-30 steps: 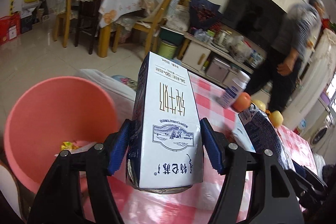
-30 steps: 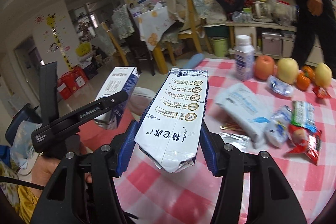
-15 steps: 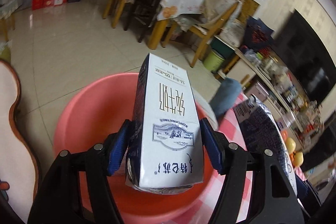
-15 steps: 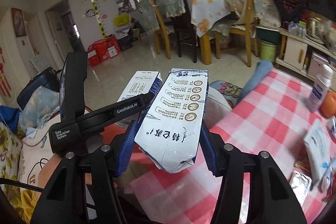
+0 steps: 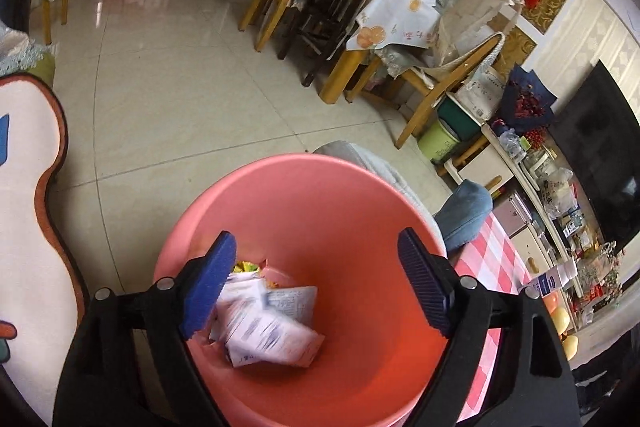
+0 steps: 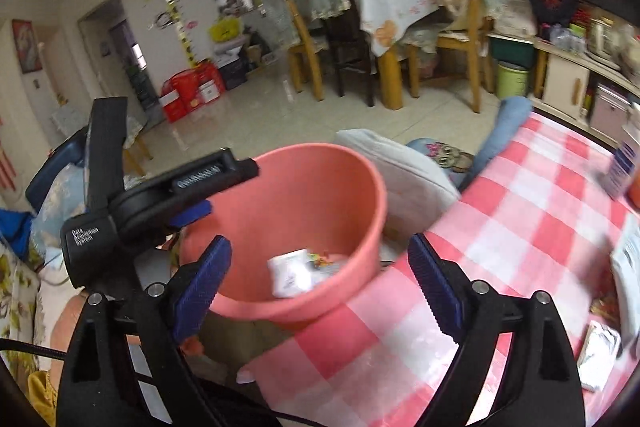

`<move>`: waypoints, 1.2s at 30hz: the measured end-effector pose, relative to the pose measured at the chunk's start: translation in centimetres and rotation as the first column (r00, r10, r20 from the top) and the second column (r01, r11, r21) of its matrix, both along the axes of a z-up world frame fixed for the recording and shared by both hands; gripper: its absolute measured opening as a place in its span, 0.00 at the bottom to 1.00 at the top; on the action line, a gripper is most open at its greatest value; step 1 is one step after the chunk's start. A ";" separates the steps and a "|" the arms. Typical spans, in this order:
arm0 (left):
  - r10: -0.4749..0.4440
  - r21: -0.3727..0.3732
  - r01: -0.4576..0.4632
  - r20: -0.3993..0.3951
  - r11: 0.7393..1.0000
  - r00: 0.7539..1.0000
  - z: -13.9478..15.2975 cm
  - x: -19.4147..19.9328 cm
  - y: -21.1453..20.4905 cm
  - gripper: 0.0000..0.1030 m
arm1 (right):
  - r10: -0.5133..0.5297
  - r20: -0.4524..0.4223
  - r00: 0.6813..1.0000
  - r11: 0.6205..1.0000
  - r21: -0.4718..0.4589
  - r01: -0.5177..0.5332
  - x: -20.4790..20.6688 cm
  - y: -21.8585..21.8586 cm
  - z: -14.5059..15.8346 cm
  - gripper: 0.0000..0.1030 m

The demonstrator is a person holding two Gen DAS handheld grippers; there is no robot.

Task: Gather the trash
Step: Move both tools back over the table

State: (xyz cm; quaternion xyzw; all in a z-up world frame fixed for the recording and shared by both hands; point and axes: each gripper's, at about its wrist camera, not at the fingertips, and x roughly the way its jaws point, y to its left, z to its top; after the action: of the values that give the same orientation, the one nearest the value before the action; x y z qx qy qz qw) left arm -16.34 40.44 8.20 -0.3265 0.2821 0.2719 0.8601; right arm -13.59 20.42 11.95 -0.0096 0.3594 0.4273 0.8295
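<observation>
A pink plastic bucket (image 5: 352,211) stands beside the table edge; it also shows in the right wrist view (image 6: 344,183). White milk cartons (image 5: 268,331) lie blurred at its bottom among wrappers, and one carton (image 6: 290,273) shows in the right wrist view. My left gripper (image 5: 316,283) is open and empty, right above the bucket's mouth. My right gripper (image 6: 318,283) is open and empty over the bucket's near rim and the table corner. The left gripper's body (image 6: 168,195) hangs over the bucket's left rim.
The table has a red-and-white checked cloth (image 6: 532,211) with a foil packet (image 6: 600,351) and other blurred items at the right. A grey cushion (image 6: 404,167) and a blue one (image 5: 464,215) lie behind the bucket. Chairs and a dining table (image 5: 384,23) stand across the tiled floor.
Both grippers have opened and let go of their milk cartons, which have dropped into the pink bucket. Both views have swung further over the bucket.
</observation>
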 end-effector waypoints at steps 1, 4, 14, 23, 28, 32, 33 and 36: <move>-0.003 0.011 0.002 0.010 1.000 1.000 0.2 0.0 -0.3 0.83 | -0.017 -0.009 1.000 1.000 0.006 0.017 0.0 -0.7 -0.2 0.87; -0.006 0.045 0.003 0.062 0.999 0.998 0.8 0.0 -1.0 0.84 | -0.054 -0.008 0.999 0.999 0.010 0.054 -0.5 -2.6 -0.6 0.88; -0.136 0.228 0.097 0.162 0.969 0.977 3.4 0.8 -5.9 0.84 | -0.146 0.073 0.987 0.989 -0.008 0.147 -3.1 -8.7 -0.6 0.95; -0.284 0.403 0.198 0.166 0.894 0.944 5.4 1.1 -12.3 0.84 | -0.215 0.155 0.964 0.974 -0.035 0.223 -4.9 -13.6 -0.1 0.95; -0.362 0.459 0.264 0.141 0.848 0.921 6.1 1.1 -15.6 0.84 | -0.259 0.186 0.948 0.962 -0.035 0.269 -5.5 -16.5 0.4 0.95; -0.415 0.474 0.321 0.105 0.820 0.904 6.5 1.0 -17.7 0.84 | -0.281 0.232 0.931 0.954 -0.036 0.296 -6.0 -18.4 0.9 0.95; -0.420 0.481 0.330 0.091 0.812 0.903 6.6 1.0 -18.3 0.84 | -0.285 0.241 0.928 0.952 -0.039 0.303 -6.0 -18.7 0.9 0.95; -0.446 0.488 0.359 0.071 0.796 0.892 6.8 0.8 -19.7 0.84 | -0.305 0.265 0.915 0.945 -0.033 0.325 -6.3 -20.3 1.2 0.95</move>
State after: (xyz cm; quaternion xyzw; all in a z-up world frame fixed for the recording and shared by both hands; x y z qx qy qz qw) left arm -15.58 20.71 15.00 -0.0679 0.1923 0.1100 0.9728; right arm -19.90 0.13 13.19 -0.0385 0.2621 0.2693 0.9259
